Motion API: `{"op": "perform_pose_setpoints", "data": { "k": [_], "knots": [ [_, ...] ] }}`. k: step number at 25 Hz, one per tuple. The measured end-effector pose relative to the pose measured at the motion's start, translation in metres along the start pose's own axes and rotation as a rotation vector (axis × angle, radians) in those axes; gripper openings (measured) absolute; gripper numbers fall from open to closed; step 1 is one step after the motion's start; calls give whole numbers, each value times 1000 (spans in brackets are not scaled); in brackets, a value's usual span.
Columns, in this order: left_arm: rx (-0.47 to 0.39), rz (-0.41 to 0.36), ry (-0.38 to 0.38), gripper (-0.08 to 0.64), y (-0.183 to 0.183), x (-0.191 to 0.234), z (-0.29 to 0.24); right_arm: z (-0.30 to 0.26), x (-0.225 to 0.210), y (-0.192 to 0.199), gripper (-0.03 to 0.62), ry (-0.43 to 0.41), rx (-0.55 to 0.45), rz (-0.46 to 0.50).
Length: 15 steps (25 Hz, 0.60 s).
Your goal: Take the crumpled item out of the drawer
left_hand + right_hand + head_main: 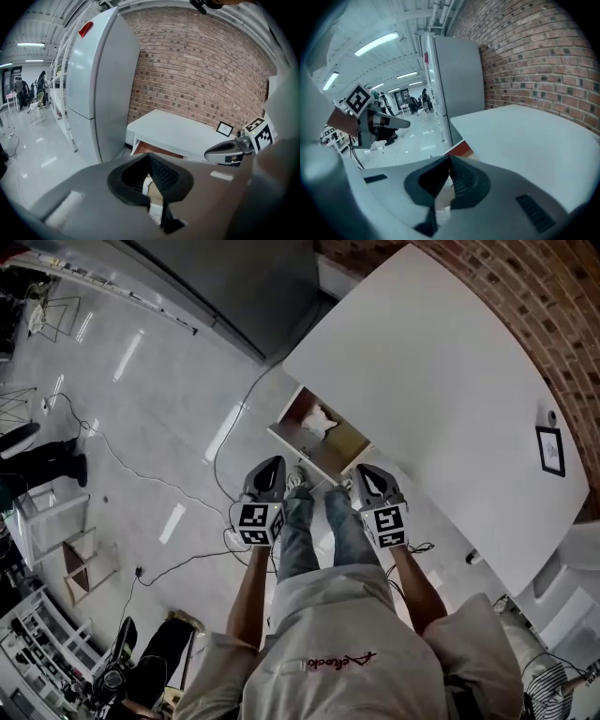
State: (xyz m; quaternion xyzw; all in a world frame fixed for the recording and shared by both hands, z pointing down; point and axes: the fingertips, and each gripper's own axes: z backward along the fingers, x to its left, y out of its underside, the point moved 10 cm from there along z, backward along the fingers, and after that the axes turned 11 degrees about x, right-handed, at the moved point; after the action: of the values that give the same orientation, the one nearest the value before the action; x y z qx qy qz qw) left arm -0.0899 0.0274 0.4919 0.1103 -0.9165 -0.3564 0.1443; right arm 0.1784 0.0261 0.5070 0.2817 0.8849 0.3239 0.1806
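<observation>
Closest in, the person's legs hang below the two grippers, which are held side by side in front of the body and aimed towards the desk. The left gripper (272, 467) has its jaws brought together at the tips, and its own view shows only a sliver of the scene beyond through the slot behind them; nothing is clamped there. The right gripper (367, 473) is the same, pads meeting at the front and nothing between them. Both hover short of the drawer and touch nothing.

Just beyond their noses the drawer (345, 441) stands pulled out from under the edge of the white table (441, 371), its inside open to view. The crumpled item (320, 420), a white wad, lies in the far part of the drawer, apart from both grippers. Further on, a small picture frame (550, 449) rests on the tabletop near the brick wall (553, 306).

As I judge it, only the opening is done: one gripper has yet to spread its jaws, reach in, close on the wad and lift it clear
</observation>
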Motion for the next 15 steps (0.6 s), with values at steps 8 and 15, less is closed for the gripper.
{"op": "perform_pose_setpoints", "data": {
  "k": [8, 15],
  "knots": [
    [53, 52, 29, 9, 55, 26, -19, -40, 22, 41, 12, 1, 81, -23],
    [90, 85, 61, 9, 100, 47, -47, -79, 33, 66, 12, 8, 114, -44]
  ]
}}
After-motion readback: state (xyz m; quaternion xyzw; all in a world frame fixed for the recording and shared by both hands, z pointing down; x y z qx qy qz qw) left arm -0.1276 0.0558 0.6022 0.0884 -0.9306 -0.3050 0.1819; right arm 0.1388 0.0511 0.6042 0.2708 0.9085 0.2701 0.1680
